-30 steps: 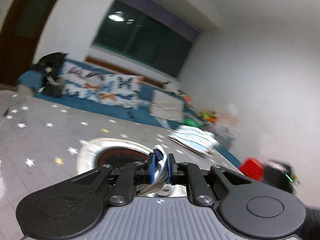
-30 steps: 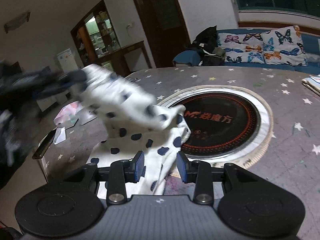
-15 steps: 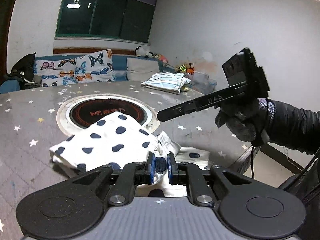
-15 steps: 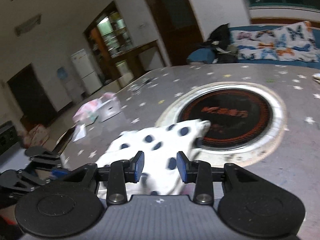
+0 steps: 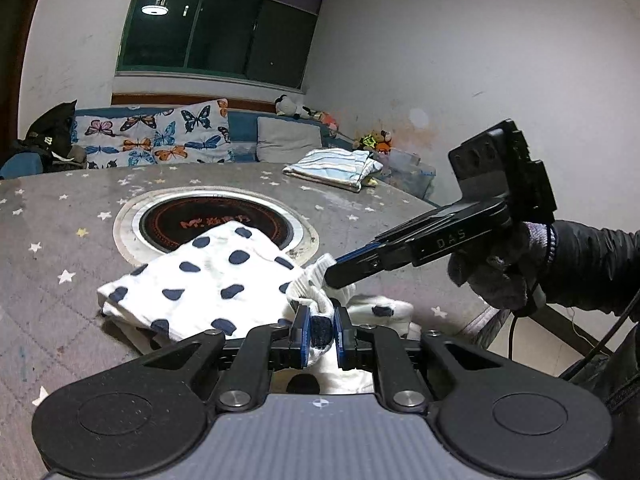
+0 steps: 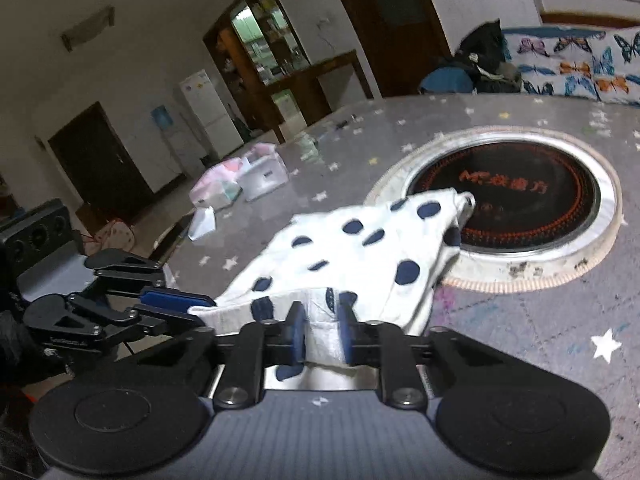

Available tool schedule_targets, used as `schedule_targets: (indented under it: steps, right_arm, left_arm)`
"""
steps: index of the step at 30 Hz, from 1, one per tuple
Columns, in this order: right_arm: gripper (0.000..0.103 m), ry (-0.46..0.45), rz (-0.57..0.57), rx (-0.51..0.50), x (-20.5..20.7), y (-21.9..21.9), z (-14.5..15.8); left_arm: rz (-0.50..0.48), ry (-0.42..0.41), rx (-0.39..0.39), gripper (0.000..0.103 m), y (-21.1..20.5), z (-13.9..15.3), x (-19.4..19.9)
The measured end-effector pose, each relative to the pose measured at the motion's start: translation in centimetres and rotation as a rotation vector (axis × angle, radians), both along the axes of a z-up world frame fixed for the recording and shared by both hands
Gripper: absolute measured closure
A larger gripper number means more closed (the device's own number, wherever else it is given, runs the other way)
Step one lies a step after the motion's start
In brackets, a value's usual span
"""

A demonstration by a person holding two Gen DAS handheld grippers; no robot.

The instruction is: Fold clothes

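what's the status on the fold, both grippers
Left gripper and right gripper both shut on polka-dot garment. Garment on table, far corner overlapping round burner. Nothing blocking.

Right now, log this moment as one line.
left hand-held gripper: shut on polka-dot garment | right hand-held gripper: shut on same garment | garment: on table, overlapping cooktop

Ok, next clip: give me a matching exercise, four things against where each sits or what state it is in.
Things:
1. polka-dot garment
2. striped folded cloth
3. left hand-held gripper
4. butterfly cushions

Places or states:
A. on the sofa by the window
B. shut on fabric
C. far edge of the table
D. overlapping the round cooktop rim

Pairs: 1-D, 2-C, 3-B, 4-A
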State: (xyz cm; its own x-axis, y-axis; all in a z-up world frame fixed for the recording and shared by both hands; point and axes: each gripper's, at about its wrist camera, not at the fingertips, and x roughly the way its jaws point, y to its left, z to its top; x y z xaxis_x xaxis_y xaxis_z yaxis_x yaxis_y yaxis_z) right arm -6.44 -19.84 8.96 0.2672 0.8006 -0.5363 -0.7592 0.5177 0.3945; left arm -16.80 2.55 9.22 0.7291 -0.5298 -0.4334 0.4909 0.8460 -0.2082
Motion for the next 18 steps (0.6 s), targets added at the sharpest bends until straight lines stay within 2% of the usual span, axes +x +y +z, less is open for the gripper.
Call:
schedule_targets:
  steps: [7, 9, 12, 18]
  right_arm:
    - [0.093, -0.084, 0.041, 0.026, -1.7, -2.1, 2.3]
    - [0.090, -0.067, 0.060, 0.010, -2.2, -2.9, 2.0]
    - [0.080, -0.020, 0.080, -0.019, -2.8, -4.1, 1.0]
    - [0.077, -0.026, 0.092, -0.033, -2.9, -3.7, 1.0]
  left_arm:
    - [-0.054, -0.025, -0.021, 0.090, -0.2, 1.0, -1.1]
    - [-0.079, -0.008, -0.025, 0.089, -0.2, 0.6, -1.4]
    - [-0.109, 0.017, -0.009, 0.086, -0.3, 0.0, -1.7]
    - [-0.128, 0.029, 0.026, 0.085, -0.2, 0.3, -2.3]
